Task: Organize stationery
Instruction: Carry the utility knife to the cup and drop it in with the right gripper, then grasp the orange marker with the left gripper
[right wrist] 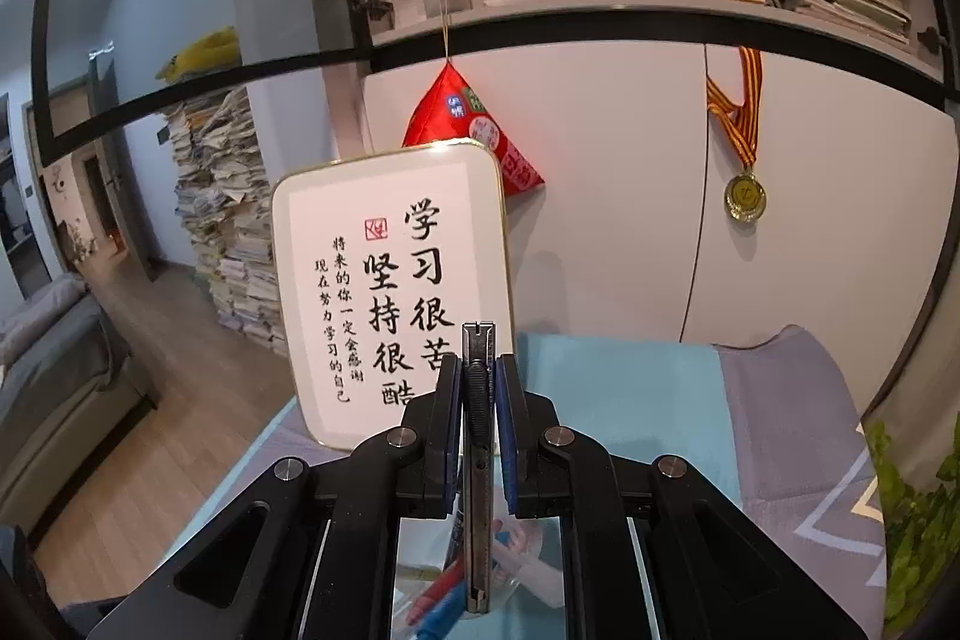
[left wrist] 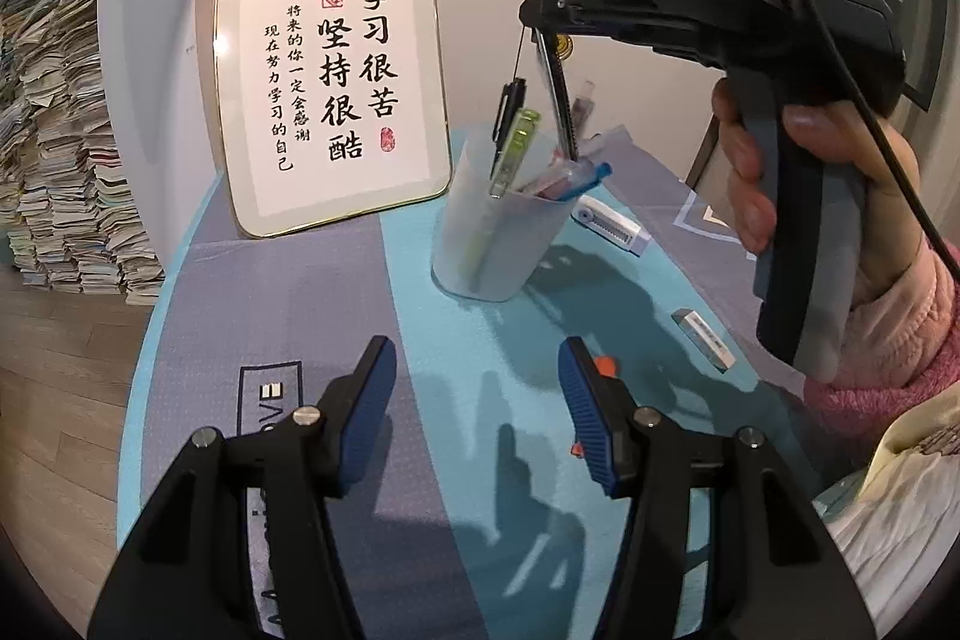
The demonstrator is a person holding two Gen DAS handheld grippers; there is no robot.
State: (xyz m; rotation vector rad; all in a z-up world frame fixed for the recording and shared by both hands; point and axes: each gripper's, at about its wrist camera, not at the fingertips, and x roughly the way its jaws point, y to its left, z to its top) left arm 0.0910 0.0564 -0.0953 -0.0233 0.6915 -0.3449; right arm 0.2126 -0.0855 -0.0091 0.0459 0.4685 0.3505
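Right now my right hand-held gripper (right wrist: 478, 421) is clenched on a utility knife (right wrist: 478, 436), its lower end inside the cup (left wrist: 498, 244). My left hand-held gripper (left wrist: 477, 388) hangs released above the worktop (left wrist: 420, 340).

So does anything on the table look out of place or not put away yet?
Yes. Two erasers lie loose on the cloth: one right of the cup, one nearer. The right gripper holds a utility knife over the cup.
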